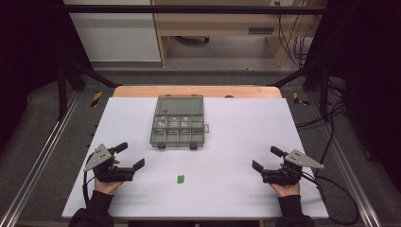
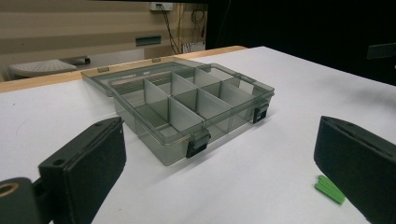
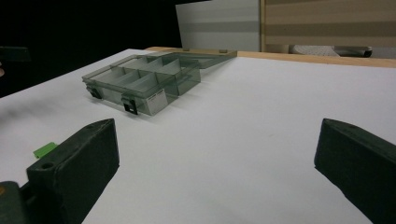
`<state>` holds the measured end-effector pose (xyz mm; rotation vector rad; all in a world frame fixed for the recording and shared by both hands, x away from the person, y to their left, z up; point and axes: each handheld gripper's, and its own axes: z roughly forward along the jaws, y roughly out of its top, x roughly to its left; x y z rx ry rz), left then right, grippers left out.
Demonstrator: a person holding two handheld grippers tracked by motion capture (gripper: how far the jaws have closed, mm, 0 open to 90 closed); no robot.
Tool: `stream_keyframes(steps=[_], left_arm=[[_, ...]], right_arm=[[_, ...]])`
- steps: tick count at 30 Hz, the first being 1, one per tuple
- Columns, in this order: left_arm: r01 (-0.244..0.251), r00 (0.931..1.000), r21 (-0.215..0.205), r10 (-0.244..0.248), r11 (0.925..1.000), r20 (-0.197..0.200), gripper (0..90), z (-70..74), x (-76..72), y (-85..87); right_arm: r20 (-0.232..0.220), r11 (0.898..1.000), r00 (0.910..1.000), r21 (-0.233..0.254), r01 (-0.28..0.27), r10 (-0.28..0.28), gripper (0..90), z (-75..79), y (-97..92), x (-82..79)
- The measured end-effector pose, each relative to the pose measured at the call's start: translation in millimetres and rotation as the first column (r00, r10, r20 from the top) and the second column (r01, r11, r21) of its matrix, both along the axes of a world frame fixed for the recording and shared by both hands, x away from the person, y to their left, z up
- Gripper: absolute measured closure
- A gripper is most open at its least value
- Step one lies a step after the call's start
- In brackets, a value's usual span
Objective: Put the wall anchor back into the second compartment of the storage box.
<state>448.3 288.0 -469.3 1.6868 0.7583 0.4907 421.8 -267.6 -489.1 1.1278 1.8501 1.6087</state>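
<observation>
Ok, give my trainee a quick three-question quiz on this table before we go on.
1. True or false: the box has its lid open.
2. The green piece lies: A) in the box, B) on the table between box and person, C) in a gripper.
3. What does the left gripper or the right gripper hold?

Key: 1 true. 2 B. 3 Nothing; both are open.

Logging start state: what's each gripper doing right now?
Left gripper: open, holding nothing, resting on the white table.
Right gripper: open, holding nothing, also on the table.
</observation>
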Motion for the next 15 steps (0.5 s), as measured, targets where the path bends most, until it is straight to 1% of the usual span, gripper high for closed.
stream_keyframes(steps=[8, 11, 15], left_arm=[[-0.005, 0.9999, 0.005, 0.005, 1.0000, -0.010, 2.1, 2.0, 0.2, -2.0], [-0.003, 0.9998, 0.023, 0.003, 0.9997, -0.021, 2.1, 5.7, -0.6, -6.2], [0.005, 0.9996, 0.034, -0.004, 0.9994, -0.027, 2.1, 8.1, -1.3, -12.3]], right_arm=[[-0.001, 1.000, 1.0000, 0.004, -0.001, 0.001, 0.3, -0.3, -0.6, -0.3], [0.001, 1.000, 1.0000, 0.005, 0.000, 0.000, 0.3, -0.3, -0.5, 0.1], [-0.003, 1.000, 1.0000, 0.003, -0.002, 0.002, 0.3, -0.8, 0.1, 0.9]])
